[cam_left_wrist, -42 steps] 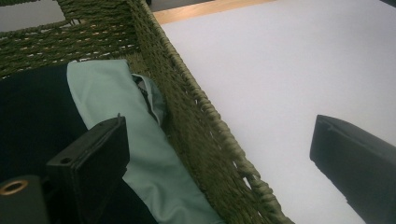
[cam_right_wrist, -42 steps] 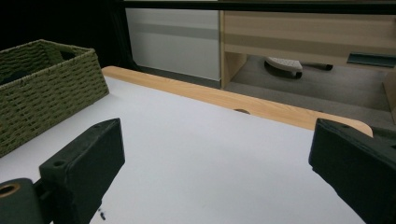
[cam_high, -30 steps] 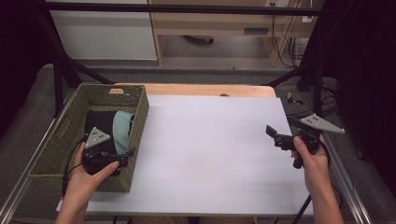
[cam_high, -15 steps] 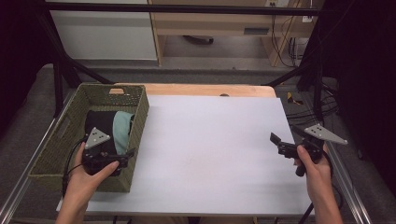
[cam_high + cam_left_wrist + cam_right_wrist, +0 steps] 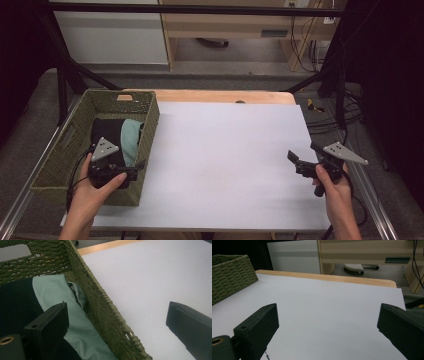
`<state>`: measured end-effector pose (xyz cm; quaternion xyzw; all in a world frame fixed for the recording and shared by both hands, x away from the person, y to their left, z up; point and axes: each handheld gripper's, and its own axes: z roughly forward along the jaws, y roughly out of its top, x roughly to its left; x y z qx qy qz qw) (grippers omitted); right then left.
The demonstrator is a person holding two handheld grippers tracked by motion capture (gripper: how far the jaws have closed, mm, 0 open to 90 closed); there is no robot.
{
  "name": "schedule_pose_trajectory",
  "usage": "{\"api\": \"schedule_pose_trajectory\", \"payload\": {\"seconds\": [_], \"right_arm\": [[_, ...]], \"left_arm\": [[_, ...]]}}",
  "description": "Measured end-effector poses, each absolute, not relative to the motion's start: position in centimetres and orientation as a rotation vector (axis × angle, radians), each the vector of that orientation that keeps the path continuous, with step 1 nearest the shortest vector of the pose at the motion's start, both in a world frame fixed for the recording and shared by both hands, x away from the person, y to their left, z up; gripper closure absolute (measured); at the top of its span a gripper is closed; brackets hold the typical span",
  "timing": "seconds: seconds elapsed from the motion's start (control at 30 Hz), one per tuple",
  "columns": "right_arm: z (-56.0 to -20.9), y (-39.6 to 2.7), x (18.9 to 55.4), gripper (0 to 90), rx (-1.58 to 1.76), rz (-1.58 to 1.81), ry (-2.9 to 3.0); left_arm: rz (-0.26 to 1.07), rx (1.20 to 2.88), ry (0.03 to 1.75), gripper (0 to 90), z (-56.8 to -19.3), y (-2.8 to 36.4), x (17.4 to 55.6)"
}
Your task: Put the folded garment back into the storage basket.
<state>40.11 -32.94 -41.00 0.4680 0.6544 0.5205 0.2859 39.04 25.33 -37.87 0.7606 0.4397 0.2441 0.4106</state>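
A pale mint-green garment (image 5: 131, 141) lies folded inside the woven olive basket (image 5: 72, 147) at the left of the high view, pressed against the basket's right wall. A dark, nearly black garment (image 5: 105, 131) lies just beside it, touching it, toward the basket's middle.

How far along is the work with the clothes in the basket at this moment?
Done: nothing visibly; the pale green garment and a dark garment lie inside the woven basket. In hand: the left gripper hangs open astride the basket's near wall, one jaw over the clothes. The right gripper hangs open over the white tabletop. Left: grasping anything.
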Motion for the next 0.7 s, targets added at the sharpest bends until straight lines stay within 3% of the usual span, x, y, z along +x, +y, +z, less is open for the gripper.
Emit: {"api": "schedule_pose_trajectory", "payload": {"seconds": [0.7], "right_arm": [[-44.2,-31.7,38.7,4.6,1.254,1.383,1.782]], "left_arm": [[0.621,1.929,1.084,4.6,-37.9,25.2,38.9]]}}
